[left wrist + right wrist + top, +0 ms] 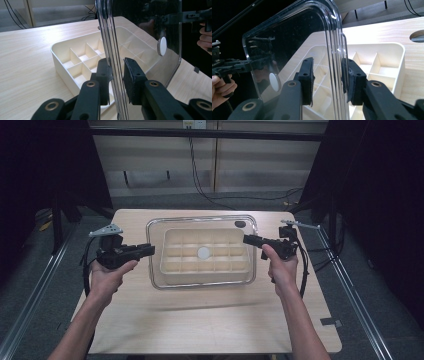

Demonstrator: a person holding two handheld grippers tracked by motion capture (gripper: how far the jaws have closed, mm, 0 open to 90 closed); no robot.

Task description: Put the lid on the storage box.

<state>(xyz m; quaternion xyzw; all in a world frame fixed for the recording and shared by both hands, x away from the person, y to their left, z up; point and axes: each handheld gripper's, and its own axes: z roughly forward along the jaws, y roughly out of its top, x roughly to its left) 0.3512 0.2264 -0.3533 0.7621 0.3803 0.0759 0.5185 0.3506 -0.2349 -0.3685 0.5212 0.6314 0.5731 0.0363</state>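
Note:
A clear plastic lid (210,265) with a white disc (203,252) at its centre is held upright on edge over a cream tray (167,237) of several empty compartments. My left gripper (150,250) holds the lid's left edge and my right gripper (246,239) its right edge. In the left gripper view the lid's rim (113,50) runs up between the pads of the gripper (116,75), with the tray (58,53) behind. In the right gripper view the rim (334,37) passes between the pads of that gripper (328,77), the right pad against it.
The tray rests mid-table on a light wooden table (200,320). A dark oval hole (240,224) lies at the back right of the tray. Black curtains and metal rails flank the table; cables hang behind it.

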